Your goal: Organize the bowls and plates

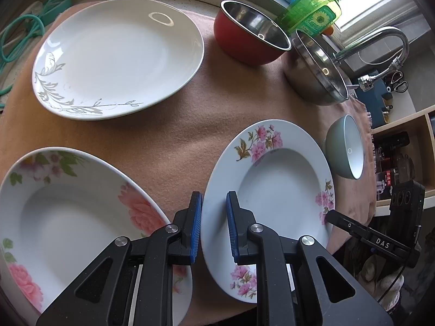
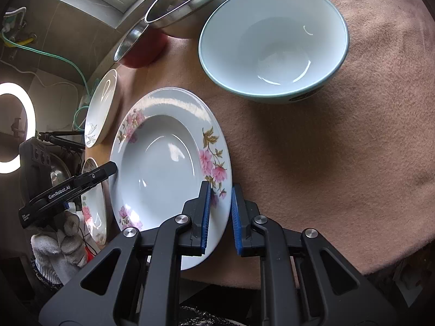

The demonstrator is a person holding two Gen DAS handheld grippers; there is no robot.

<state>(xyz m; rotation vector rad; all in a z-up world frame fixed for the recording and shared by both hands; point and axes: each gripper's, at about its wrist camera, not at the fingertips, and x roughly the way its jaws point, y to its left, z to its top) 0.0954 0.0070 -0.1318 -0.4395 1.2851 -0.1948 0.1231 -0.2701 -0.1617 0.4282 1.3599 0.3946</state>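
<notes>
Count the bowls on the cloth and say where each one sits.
3. Red bowl at the far side, steel bowl just right of it, green bowl at the right edge beside the gripped plate. More may lie outside view.

Between the blue pads (image 1: 196, 225), a white plate (image 1: 272, 190) with pink flowers and olive leaves. Beyond it, a pale green bowl (image 2: 274, 43), white inside. Farther off, a red bowl (image 1: 244, 46), a silvery steel bowl (image 1: 312, 78), a white plate with grey leaf sprays (image 1: 117, 57). Tan cloth (image 1: 174, 135) underneath.
</notes>
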